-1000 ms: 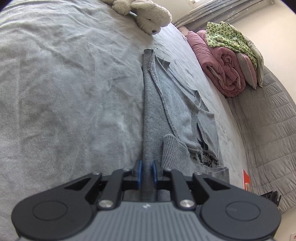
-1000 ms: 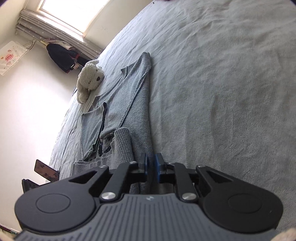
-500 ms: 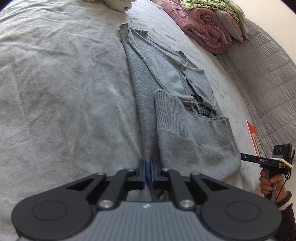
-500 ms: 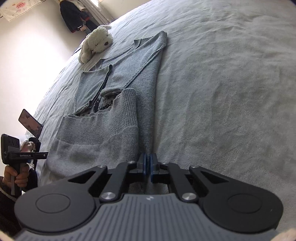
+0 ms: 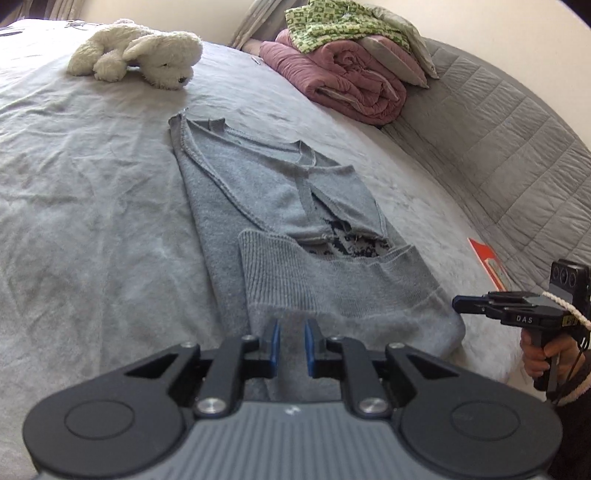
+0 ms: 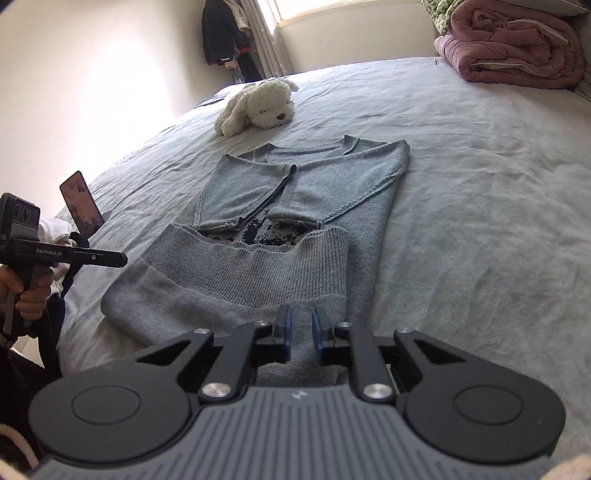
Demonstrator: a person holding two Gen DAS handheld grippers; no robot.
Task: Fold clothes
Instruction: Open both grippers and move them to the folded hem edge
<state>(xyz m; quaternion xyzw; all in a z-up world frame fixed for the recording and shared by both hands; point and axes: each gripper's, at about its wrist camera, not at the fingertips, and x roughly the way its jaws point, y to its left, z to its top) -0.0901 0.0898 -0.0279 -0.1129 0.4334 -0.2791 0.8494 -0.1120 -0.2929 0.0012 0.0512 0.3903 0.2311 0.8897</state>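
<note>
A grey knit sweater (image 5: 280,192) lies flat on the grey bed sheet (image 5: 92,206), sleeves folded in over the chest. Its ribbed hem (image 5: 332,280) is doubled up over the lower body, seen again as the ribbed hem (image 6: 251,273) on the sweater (image 6: 314,177) in the right wrist view. My left gripper (image 5: 290,325) hovers open at the fold's near left corner, with nothing between its fingers. At the near right corner my right gripper (image 6: 299,314) is open too. Each view catches the other gripper, hand-held, beside the fold.
A white plush dog (image 5: 147,59) lies beyond the collar. A rolled pink quilt (image 5: 343,77) with green patterned cloth (image 5: 332,22) sits against a grey quilted headboard (image 5: 498,147). A red booklet (image 5: 487,258) and a propped phone (image 6: 81,203) lie at the bed's edge.
The lower part of the sweater was carried up and laid over the body. Both grippers, shut on the fabric half a second ago, have opened and drawn back to the fold edge.
</note>
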